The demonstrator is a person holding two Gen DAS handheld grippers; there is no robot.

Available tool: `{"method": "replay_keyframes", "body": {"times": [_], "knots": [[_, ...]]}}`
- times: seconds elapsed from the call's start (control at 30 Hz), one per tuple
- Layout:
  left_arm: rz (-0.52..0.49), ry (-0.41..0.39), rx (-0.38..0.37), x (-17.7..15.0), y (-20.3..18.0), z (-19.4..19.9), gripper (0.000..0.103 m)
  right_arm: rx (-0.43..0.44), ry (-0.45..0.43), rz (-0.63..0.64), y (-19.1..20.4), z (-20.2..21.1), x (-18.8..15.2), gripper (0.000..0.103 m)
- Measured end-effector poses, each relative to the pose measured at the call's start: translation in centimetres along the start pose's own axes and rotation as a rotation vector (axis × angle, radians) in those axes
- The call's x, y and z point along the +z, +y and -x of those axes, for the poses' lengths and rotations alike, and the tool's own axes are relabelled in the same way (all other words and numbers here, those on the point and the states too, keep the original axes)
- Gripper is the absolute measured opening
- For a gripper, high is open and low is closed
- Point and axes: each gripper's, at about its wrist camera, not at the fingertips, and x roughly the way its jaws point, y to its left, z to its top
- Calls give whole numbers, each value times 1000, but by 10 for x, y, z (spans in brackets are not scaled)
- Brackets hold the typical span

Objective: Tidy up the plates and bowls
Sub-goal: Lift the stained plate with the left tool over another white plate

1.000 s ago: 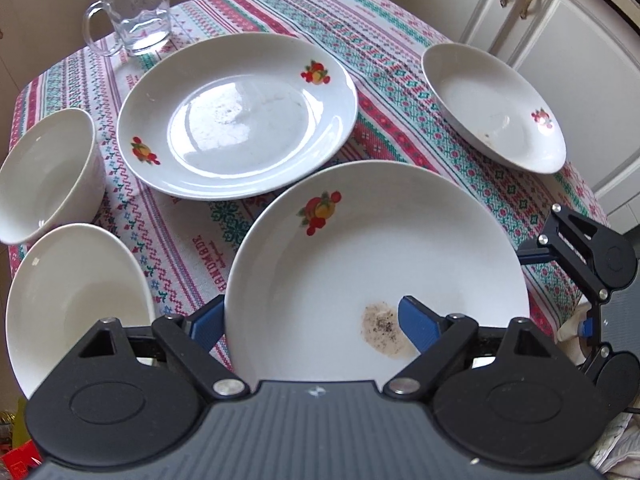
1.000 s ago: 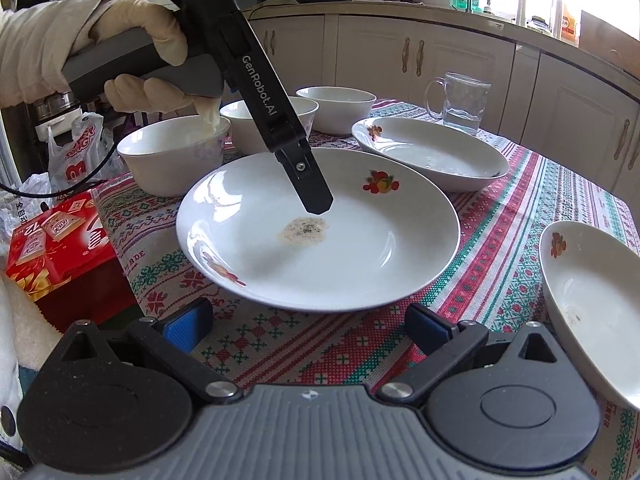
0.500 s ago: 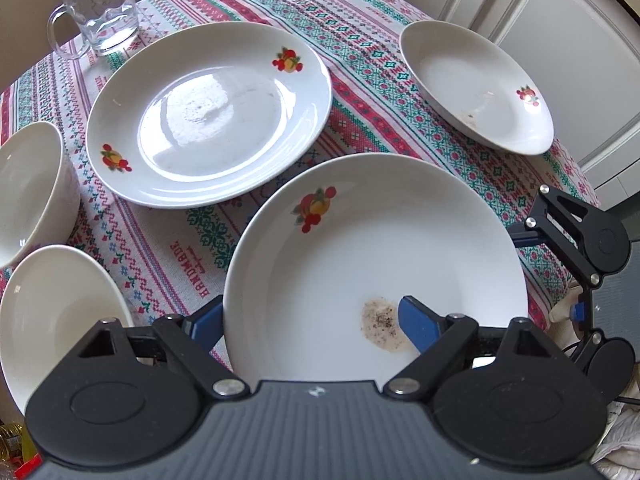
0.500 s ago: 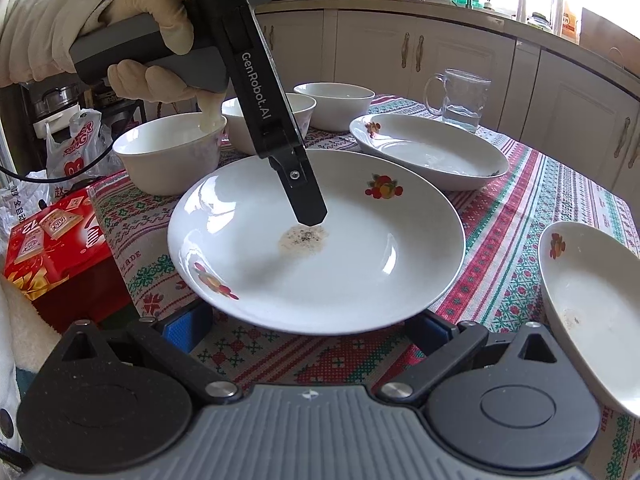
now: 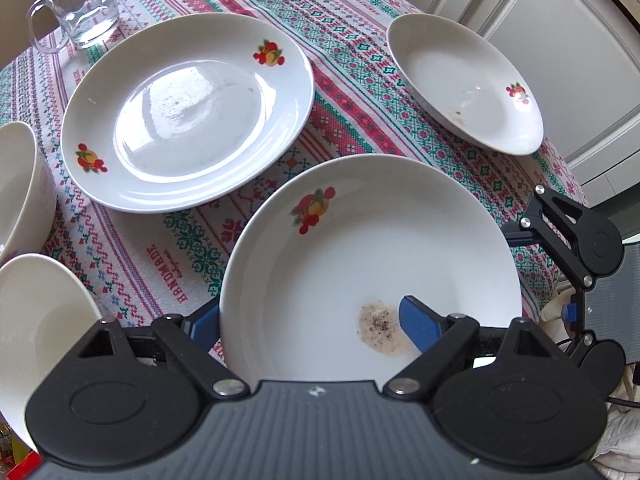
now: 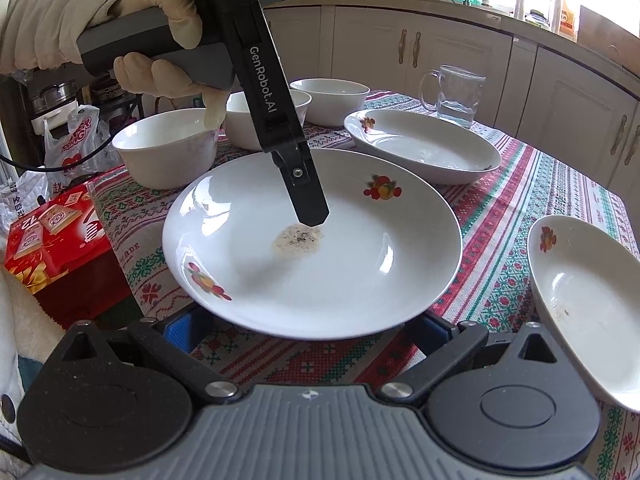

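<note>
A white deep plate with a fruit motif and a brown speckled stain [image 5: 360, 264] is lifted clear of the table, tilted, above the red, green and white patterned tablecloth [image 5: 188, 240]. The left claw [image 5: 308, 320] grips its near rim: one blue finger [image 5: 416, 322] lies on the inside beside the stain, the other sits under the plate. From the right wrist view, the right claw [image 6: 308, 328] stands wide apart just under the plate's near edge, with nothing gripped. A gloved hand [image 6: 160, 40] holds the left tool's handle.

To the left sit two white bowls [image 5: 36, 312]. Beyond lies a white flat plate with two fruit motifs [image 5: 188, 112], and to the right a second white deep plate [image 5: 464, 84] near the table edge. Farthest back stands a clear glass mug [image 5: 80, 4].
</note>
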Motion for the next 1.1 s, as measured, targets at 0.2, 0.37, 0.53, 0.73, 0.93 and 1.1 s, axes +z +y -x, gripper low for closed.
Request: {"method": "replay_keyframes", "body": {"times": [0.2, 0.37, 0.53, 0.73, 0.93, 1.1], "knots": [[15, 3, -16, 2, 2, 0, 90, -8, -1, -13, 0, -1, 1, 103], [37, -3, -53, 3, 6, 5, 90, 2, 5, -13, -2, 1, 1, 103], [49, -29, -92, 6, 7, 14, 90, 2, 15, -11, -6, 2, 3, 103], [59, -41, -114, 10, 8, 20, 90, -1, 13, -6, -12, 7, 6, 103], [74, -45, -131, 12, 9, 21, 90, 10, 13, -7, -17, 12, 10, 103], [79, -58, -132, 15, 8, 26, 90, 22, 11, -10, -23, 16, 14, 103]]}}
